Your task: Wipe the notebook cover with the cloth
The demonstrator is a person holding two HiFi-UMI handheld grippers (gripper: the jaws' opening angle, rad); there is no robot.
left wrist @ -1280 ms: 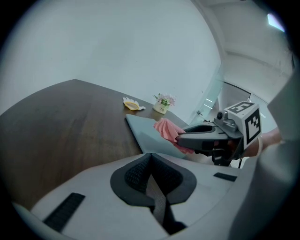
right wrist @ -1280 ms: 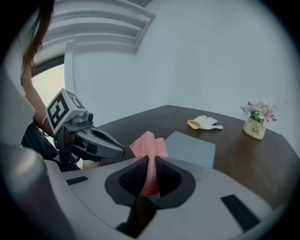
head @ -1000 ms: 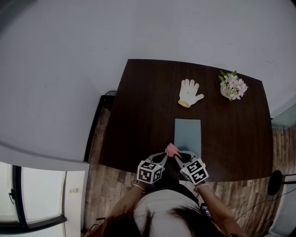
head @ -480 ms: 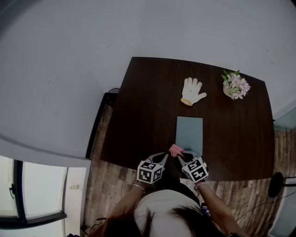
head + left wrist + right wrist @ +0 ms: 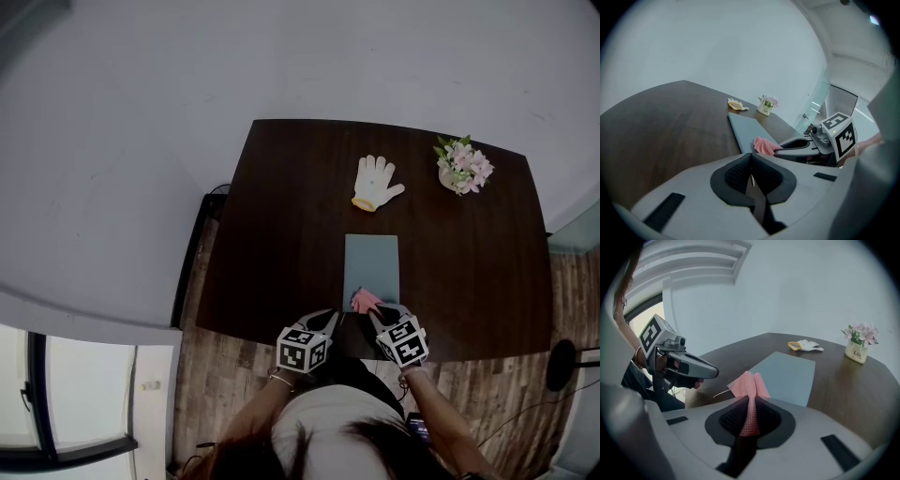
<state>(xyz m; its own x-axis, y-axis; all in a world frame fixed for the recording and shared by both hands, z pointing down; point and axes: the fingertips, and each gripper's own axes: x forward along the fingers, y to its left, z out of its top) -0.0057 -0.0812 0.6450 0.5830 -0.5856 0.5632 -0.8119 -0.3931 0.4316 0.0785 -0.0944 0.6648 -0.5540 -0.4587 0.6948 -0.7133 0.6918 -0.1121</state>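
Right gripper view: R hand-held gripper [image 5: 749, 399] pinches cloth [image 5: 747, 383] at notebook [image 5: 790, 371] edge — L hand-held gripper [image 5: 751, 158] closed, empty.

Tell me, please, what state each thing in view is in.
left claw: shut, empty.
right claw: shut on the cloth.
cloth: bunched, pinched at the near end of the notebook.
notebook: closed, flat on the table.
glove: lying flat, untouched.
flower pot: upright.
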